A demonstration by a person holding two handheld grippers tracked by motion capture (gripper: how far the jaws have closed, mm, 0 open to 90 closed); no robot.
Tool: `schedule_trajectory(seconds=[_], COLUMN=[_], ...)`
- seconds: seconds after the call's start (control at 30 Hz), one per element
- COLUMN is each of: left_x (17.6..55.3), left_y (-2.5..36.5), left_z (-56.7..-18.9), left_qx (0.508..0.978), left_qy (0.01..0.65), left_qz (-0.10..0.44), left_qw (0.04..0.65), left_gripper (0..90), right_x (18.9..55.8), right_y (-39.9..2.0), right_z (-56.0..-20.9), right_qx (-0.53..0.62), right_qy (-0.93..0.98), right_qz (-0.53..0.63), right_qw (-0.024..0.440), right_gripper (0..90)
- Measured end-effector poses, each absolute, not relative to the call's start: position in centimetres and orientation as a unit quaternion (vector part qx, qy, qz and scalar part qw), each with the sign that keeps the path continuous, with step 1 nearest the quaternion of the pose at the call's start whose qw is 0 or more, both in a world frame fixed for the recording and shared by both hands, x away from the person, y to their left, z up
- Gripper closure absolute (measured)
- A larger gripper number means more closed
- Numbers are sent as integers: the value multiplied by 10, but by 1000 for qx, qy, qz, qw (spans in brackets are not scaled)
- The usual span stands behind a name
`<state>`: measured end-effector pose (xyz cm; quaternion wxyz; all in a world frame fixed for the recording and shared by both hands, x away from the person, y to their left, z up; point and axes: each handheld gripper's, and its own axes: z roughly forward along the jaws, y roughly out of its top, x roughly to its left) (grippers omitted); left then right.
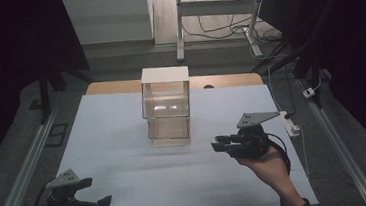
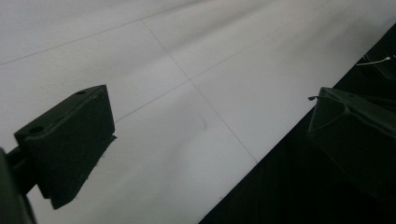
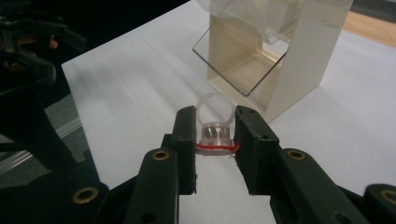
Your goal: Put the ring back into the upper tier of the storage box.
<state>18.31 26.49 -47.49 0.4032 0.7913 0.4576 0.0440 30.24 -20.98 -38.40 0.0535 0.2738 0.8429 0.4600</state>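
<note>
My right gripper [image 3: 214, 128] is shut on a small clear plastic piece [image 3: 215, 132] that has a round loop on top and a red band at its base. In the high view this gripper [image 1: 218, 143] hovers right of a tall clear two-level box [image 1: 167, 107] and points left toward its lower part. The box [image 3: 280, 56] has a white top and side, and a clear flap hangs open at its lower level. My left gripper [image 1: 97, 191] rests at the near left corner of the mat. Its jaws [image 2: 210, 140] stand wide apart with nothing between them.
A white mat [image 1: 124, 138] covers the table, with wood showing at the far edge [image 1: 229, 80]. A white power strip [image 1: 291, 123] lies off the mat's right edge. Metal rails run along both sides. Desk legs and cables stand beyond the table.
</note>
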Motion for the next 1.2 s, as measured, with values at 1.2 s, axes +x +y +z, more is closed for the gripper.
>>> schedule_trajectory(seconds=[1.2], left_x=[183], left_y=[266], left_z=[-475], left_qx=[792], left_qy=[455], left_qz=[41], left_qw=[405], left_gripper=[5], right_x=[346], right_y=[-157], right_z=[-344], right_qx=[251], right_qy=[837], right_qz=[483], right_qw=[60], right_gripper=[695])
